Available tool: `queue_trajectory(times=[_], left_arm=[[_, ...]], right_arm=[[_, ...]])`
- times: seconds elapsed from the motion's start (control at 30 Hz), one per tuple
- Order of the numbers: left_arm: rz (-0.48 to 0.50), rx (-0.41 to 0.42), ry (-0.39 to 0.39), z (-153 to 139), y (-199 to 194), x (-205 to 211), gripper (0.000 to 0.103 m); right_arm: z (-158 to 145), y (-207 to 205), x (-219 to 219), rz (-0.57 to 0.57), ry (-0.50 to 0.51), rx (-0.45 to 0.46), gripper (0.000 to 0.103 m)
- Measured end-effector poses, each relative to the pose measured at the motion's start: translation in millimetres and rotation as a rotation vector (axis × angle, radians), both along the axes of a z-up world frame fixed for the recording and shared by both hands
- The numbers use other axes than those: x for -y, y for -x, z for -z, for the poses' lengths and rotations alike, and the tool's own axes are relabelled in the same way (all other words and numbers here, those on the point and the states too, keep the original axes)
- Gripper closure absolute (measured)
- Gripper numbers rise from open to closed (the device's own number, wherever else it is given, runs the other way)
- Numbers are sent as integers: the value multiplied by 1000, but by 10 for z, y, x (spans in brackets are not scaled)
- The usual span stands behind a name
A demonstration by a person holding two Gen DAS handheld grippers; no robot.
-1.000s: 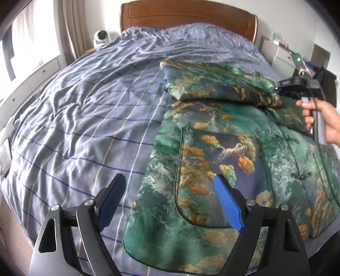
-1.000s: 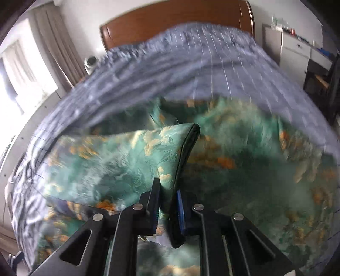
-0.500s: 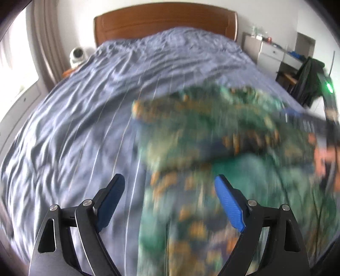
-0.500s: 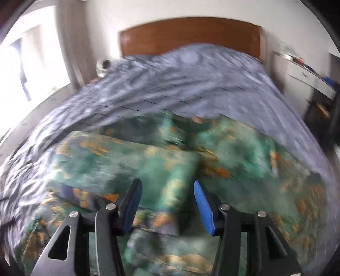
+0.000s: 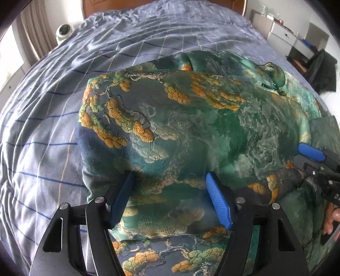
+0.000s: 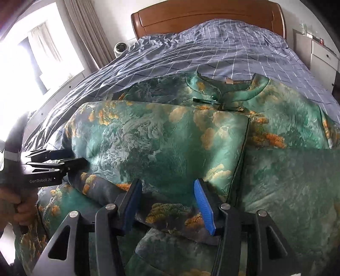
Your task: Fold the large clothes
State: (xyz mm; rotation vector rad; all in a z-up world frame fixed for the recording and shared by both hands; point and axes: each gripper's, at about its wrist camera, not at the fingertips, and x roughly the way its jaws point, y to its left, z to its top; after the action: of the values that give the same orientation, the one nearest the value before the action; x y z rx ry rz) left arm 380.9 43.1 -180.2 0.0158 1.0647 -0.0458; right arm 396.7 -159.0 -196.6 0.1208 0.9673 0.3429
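The green brocade jacket with orange pine patterns (image 5: 191,131) fills the frame centre on the blue checked bedspread (image 5: 53,106). Left gripper (image 5: 170,201) and right gripper (image 6: 167,203) both gape, released, at its lower folded edge.

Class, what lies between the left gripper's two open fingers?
Left wrist view: the left gripper straddles the jacket's folded sleeve; only brocade fills the gap.

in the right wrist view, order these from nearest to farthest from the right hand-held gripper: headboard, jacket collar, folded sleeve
From the right hand-held gripper:
1. folded sleeve, directly ahead
2. jacket collar, beyond it, centre
3. headboard, at the bed's far end
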Motion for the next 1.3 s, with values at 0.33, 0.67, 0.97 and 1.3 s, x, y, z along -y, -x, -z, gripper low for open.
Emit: queue_trajectory(times=[0.33, 0.67, 0.97, 1.3], left_arm=[[-28, 68, -1, -432, -560, 195, 26], [-18, 26, -27, 64, -764, 176, 16], [63, 28, -38, -121, -92, 231, 13], [142, 100, -30, -463, 1343, 223, 12]], right_arm=[[84, 24, -4, 14, -16, 28, 51], [129, 56, 14, 16, -24, 42, 51], [116, 58, 8, 16, -18, 43, 51], [-72, 80, -158, 8, 106, 32, 46]])
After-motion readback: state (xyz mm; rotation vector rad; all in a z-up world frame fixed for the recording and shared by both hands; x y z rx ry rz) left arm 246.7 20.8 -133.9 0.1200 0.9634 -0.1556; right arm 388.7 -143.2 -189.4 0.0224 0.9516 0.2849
